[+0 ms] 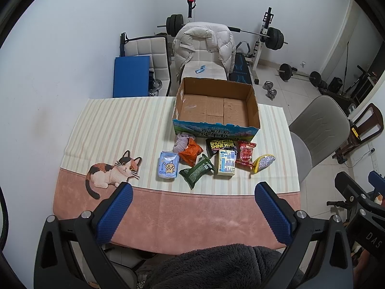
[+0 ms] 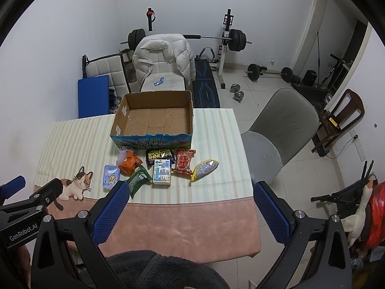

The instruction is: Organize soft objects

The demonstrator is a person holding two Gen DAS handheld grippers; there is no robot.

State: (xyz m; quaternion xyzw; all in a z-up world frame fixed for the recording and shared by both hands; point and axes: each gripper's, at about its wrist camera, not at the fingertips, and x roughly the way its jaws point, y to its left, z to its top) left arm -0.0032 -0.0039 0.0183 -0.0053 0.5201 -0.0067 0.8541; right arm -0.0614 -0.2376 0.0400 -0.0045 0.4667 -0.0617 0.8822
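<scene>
An empty cardboard box (image 1: 216, 106) (image 2: 154, 118) stands at the table's far side. In front of it lie several soft packs: a blue tissue pack (image 1: 168, 165) (image 2: 111, 177), an orange pack (image 1: 191, 153) (image 2: 130, 163), a green pack (image 1: 196, 171) (image 2: 137, 179), a black shoe-wipe pack (image 1: 220, 145) (image 2: 160, 155), a yellow-white pack (image 1: 226, 163) (image 2: 162, 173), a red pack (image 1: 245, 154) (image 2: 184, 161) and a glittery pouch (image 1: 263, 162) (image 2: 205, 168). My left gripper (image 1: 192, 190) and right gripper (image 2: 189, 189) are both open and empty, held above the table's near edge.
A striped and pink cloth with a cat print (image 1: 113, 172) covers the table (image 2: 182, 216). A grey chair (image 2: 281, 130) stands at the right, a white chair with a jacket (image 1: 204, 45) behind the box. Weights lie on the floor (image 2: 237, 94).
</scene>
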